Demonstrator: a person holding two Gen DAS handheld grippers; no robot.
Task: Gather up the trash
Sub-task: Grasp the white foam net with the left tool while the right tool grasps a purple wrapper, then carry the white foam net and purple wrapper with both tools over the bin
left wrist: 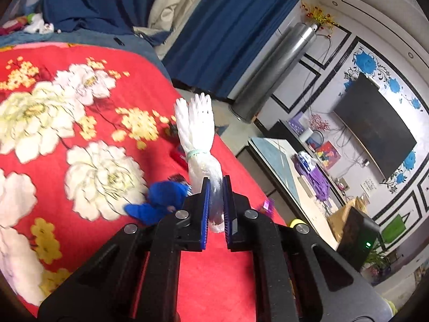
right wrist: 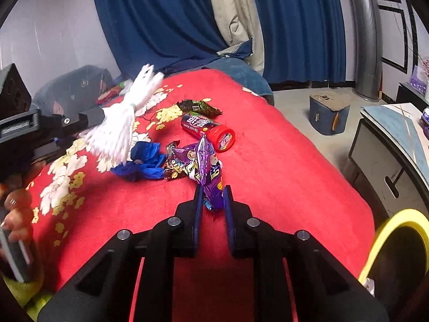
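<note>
A: Left wrist view. What is shown between the pads of the left tool [left wrist: 215,201]?

B: A white foam net sleeve [left wrist: 199,145], bound by a pale green band, is clamped at its lower end and is held upright, clear of the red floral blanket [left wrist: 80,139]. A crumpled blue wrapper [left wrist: 161,200] is seen on the blanket just beyond the tool, towards the blanket's right edge. A television [left wrist: 375,126] is mounted on the far wall.

A: Right wrist view. How is the right tool [right wrist: 211,201] presented?

B: It is closed on the lower end of a purple snack wrapper [right wrist: 207,171], which is raised from the blanket [right wrist: 268,174]. Near the middle of the bed are grouped the blue wrapper [right wrist: 146,163], a dark foil wrapper [right wrist: 174,165], a red canister [right wrist: 207,131] lying on its side, and a dark green wrapper [right wrist: 199,107] nearer the far edge. The foam net sleeve [right wrist: 123,123] is seen at the left, gripped by the left tool. A yellow-rimmed bin [right wrist: 396,220] is shown past the bed's right edge.
</note>
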